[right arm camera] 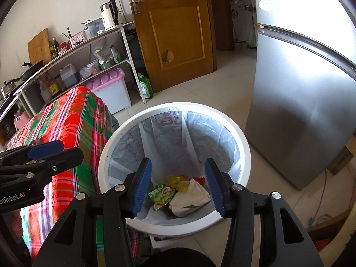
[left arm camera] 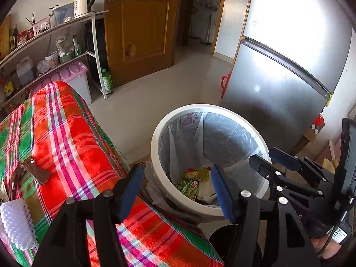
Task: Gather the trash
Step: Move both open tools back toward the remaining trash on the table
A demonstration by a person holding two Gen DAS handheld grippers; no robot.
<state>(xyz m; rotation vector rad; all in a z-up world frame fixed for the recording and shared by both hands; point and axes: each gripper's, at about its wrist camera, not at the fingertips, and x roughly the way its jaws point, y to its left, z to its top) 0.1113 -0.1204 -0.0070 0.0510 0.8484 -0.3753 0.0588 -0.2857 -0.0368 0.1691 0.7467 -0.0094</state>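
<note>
The white bin (right arm camera: 175,224), lined with a plastic bag (right arm camera: 200,133), holds a green wrapper (right arm camera: 161,194), a yellow wrapper (right arm camera: 176,182) and a white packet (right arm camera: 191,198) at its bottom. Both the left gripper (left arm camera: 178,191) and the right gripper (right arm camera: 178,187) stand spread and empty above the bin, the table (left arm camera: 73,133) at nine o'clock.

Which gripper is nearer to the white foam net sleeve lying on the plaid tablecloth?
Left. The left gripper hangs at the table's edge by the bin, the foam net sleeve just beside it. The right gripper sits over the bin, farther off.
</note>
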